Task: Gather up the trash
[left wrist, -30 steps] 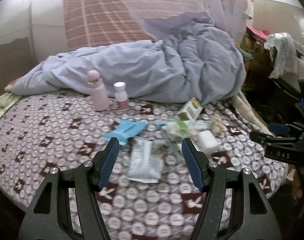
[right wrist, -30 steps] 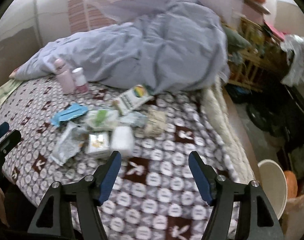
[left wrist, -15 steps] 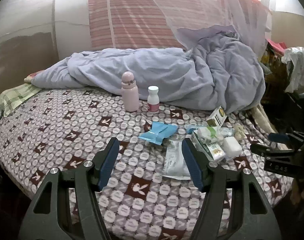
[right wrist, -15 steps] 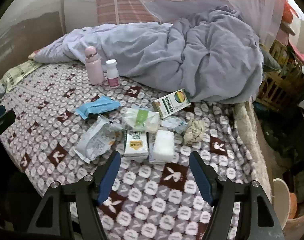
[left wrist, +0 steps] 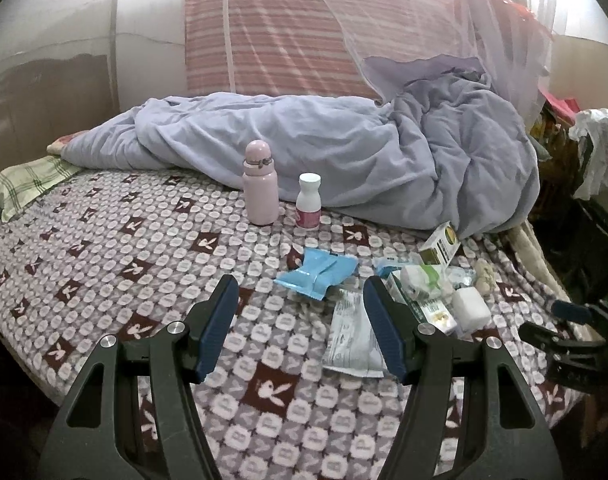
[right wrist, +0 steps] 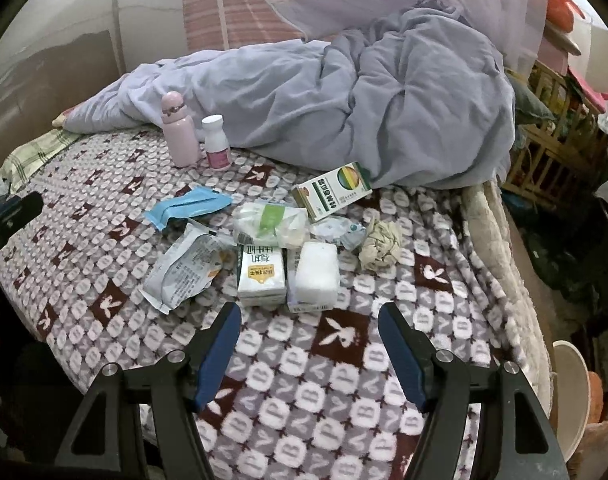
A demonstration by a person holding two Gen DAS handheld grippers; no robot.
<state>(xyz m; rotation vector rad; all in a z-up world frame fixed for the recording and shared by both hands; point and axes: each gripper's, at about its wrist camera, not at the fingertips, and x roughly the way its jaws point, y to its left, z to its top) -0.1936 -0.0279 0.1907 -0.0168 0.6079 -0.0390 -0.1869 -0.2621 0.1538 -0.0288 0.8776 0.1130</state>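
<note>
Both my grippers, left gripper (left wrist: 299, 320) and right gripper (right wrist: 310, 346), hang wide and empty over the patterned bedspread (right wrist: 344, 380); trash pile (right wrist: 263, 248) mid-frame, rumpled lavender duvet (right wrist: 384, 100) up top.

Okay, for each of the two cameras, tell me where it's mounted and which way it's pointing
Left wrist: sits on the left claw, looking forward and down across the patterned bedspread at the pink bottle; its own open blue fingers show, and the right claw at the right edge.
Right wrist: sits on the right claw, looking down more steeply at the trash pile; its open fingers show, with the left claw at the left edge.
Shared: pink bottle, blue wrapper, lilac duvet.
</note>
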